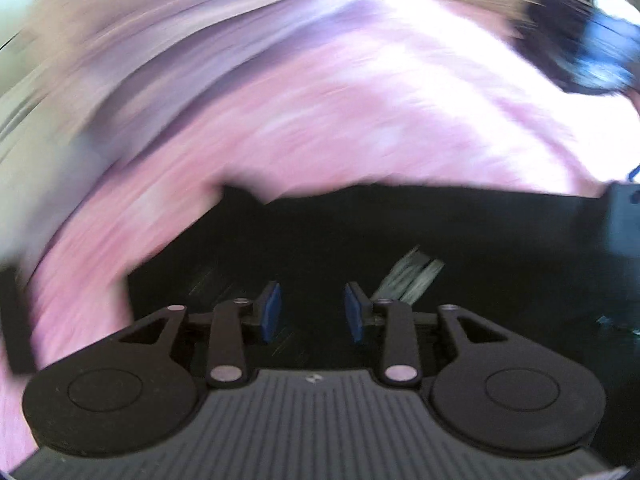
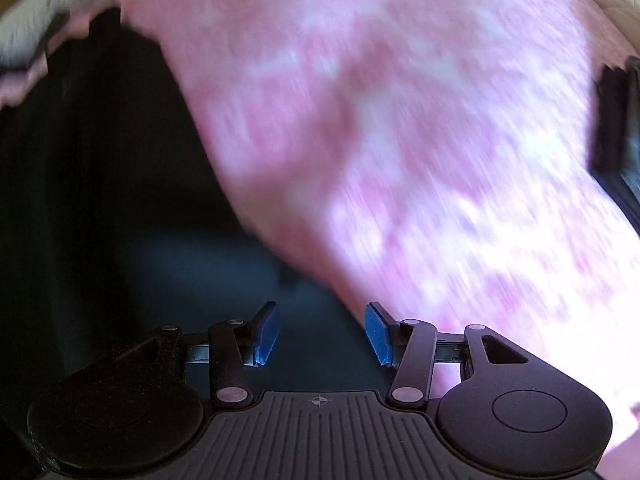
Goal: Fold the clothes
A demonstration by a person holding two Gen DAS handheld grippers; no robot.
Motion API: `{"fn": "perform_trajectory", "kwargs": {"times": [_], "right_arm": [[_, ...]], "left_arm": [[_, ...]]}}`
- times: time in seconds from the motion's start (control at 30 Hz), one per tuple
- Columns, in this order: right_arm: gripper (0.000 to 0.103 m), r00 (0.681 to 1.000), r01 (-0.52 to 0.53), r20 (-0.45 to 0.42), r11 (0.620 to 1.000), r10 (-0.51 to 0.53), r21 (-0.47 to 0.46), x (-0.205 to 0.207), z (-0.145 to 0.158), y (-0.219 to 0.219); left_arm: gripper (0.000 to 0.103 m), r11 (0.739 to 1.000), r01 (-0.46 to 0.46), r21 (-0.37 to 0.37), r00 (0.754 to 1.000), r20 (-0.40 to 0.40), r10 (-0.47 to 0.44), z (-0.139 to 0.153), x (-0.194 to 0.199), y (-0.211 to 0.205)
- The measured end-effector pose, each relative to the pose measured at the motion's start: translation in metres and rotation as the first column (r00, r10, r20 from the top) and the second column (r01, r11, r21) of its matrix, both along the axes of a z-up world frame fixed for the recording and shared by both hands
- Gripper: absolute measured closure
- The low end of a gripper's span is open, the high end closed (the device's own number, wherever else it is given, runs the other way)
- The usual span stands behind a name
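Observation:
A pink mottled garment [image 1: 320, 120] lies spread over a dark surface [image 1: 400, 232], blurred by motion in both views. In the left wrist view my left gripper [image 1: 314, 312] hangs over the dark surface just short of the garment's near edge, its blue pads [image 1: 272, 312] apart with nothing between them. In the right wrist view the pink garment [image 2: 400, 120] fills the right and upper part. My right gripper [image 2: 322, 334] stands open over the dark surface [image 2: 120, 200], its right pad [image 2: 378, 334] close beside the garment's edge, holding nothing.
The other gripper's dark and blue body [image 1: 588, 52] shows at the upper right of the left wrist view. A dark object [image 2: 616, 120] sits at the right edge of the right wrist view. A pale patch [image 1: 408, 276] marks the dark surface ahead of the left fingers.

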State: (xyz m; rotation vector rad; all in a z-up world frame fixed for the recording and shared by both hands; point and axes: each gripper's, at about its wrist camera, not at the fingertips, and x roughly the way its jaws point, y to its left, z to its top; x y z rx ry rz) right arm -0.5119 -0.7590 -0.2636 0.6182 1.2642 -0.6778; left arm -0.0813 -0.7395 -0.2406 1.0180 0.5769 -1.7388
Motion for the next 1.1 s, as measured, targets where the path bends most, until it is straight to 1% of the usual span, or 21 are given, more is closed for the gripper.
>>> {"fn": "perform_trajectory", "kwargs": {"times": [0.03,0.1,0.17,0.27,0.33,0.43,0.47,0.5,0.53,0.57,0.63,0.67,0.7,0.77,0.8,0.87,0.93,0.97,1.0,1.03,1.1], "right_arm": [[0.052,1.0,-0.015,-0.007,1.0,0.015,0.001,-0.01,-0.003,0.006],[0.052,1.0,-0.016,-0.007,1.0,0.016,-0.009,-0.029,-0.006,0.014],[0.052,1.0,-0.002,0.007,0.999,0.002,-0.033,-0.046,-0.007,0.019],[0.052,0.999,0.03,0.014,0.998,-0.03,-0.064,-0.066,-0.008,0.023],[0.052,0.998,0.057,0.035,0.997,-0.055,-0.052,-0.08,-0.012,0.021],[0.056,0.993,0.085,0.081,0.996,-0.084,-0.011,-0.092,-0.016,0.018],[0.07,0.993,0.085,0.087,0.996,-0.085,0.001,-0.093,-0.016,0.018],[0.074,0.992,0.083,0.094,0.996,-0.084,0.012,-0.093,-0.015,0.018],[0.087,0.991,0.081,0.1,0.996,-0.083,0.022,-0.093,-0.013,0.018],[0.094,0.993,0.074,0.096,0.997,-0.075,0.019,-0.091,-0.012,0.019],[0.095,0.995,0.057,0.081,0.998,-0.057,-0.001,-0.088,-0.006,0.021],[0.096,0.996,0.05,0.071,0.999,-0.049,-0.018,-0.086,-0.003,0.021],[0.096,0.996,0.063,0.07,0.997,-0.059,-0.046,-0.087,0.004,0.018],[0.096,0.994,0.099,0.066,0.988,-0.092,-0.116,-0.091,0.022,0.01],[0.096,0.992,0.12,0.06,0.98,-0.112,-0.16,-0.095,0.033,0.004],[0.096,0.984,0.175,0.065,0.952,-0.163,-0.251,-0.105,0.052,-0.015],[0.095,0.973,0.232,0.089,0.915,-0.214,-0.332,-0.113,0.064,-0.038],[0.09,0.968,0.251,0.094,0.9,-0.233,-0.357,-0.113,0.063,-0.051],[0.079,0.965,0.26,0.078,0.892,-0.249,-0.37,-0.11,0.058,-0.063],[0.053,0.964,0.257,0.038,0.887,-0.263,-0.383,-0.105,0.052,-0.073],[0.049,0.965,0.234,-0.007,0.872,-0.263,-0.429,-0.096,0.048,-0.082]], "left_arm": [[0.07,0.997,0.078,0.0,0.997,0.011,-0.078,-0.002,-0.02,-0.013],[0.065,0.973,0.232,0.006,0.972,0.042,-0.232,-0.008,-0.057,-0.036],[0.062,0.936,0.351,0.023,0.932,0.087,-0.352,-0.016,-0.089,-0.056],[0.062,0.873,0.478,0.103,0.863,0.129,-0.488,-0.037,-0.125,-0.08],[0.061,0.818,0.553,0.157,0.801,0.168,-0.574,-0.053,-0.141,-0.088],[0.061,0.72,0.643,0.261,0.686,0.221,-0.693,-0.078,-0.154,-0.095],[0.062,0.681,0.671,0.292,0.641,0.233,-0.731,-0.086,-0.157,-0.095],[0.066,0.637,0.704,0.314,0.594,0.232,-0.77,-0.091,-0.159,-0.094],[0.069,0.591,0.735,0.333,0.545,0.227,-0.807,-0.095,-0.161,-0.093],[0.075,0.554,0.754,0.354,0.508,0.221,-0.833,-0.097,-0.163,-0.092],[0.094,0.526,0.757,0.388,0.481,0.214,-0.85,-0.095,-0.168,-0.094],[0.1,0.534,0.752,0.386,0.491,0.213,-0.845,-0.09,-0.168,-0.097],[0.1,0.571,0.742,0.353,0.533,0.207,-0.82,-0.08,-0.166,-0.103],[0.1,0.699,0.673,0.243,0.673,0.191,-0.714,-0.051,-0.154,-0.121],[0.1,0.758,0.625,0.188,0.733,0.191,-0.652,-0.038,-0.147,-0.131],[0.098,0.844,0.527,0.1,0.821,0.195,-0.536,-0.022,-0.136,-0.151],[0.096,0.904,0.427,0.035,0.881,0.209,-0.424,-0.021,-0.134,-0.167],[0.094,0.927,0.374,0.032,0.905,0.205,-0.373,-0.024,-0.133,-0.175],[0.087,0.945,0.323,0.051,0.925,0.193,-0.327,-0.027,-0.133,-0.183],[0.084,0.958,0.28,0.061,0.942,0.176,-0.287,-0.028,-0.131,-0.187],[0.082,0.966,0.253,0.054,0.955,0.145,-0.258,-0.023,-0.127,-0.181]]}}
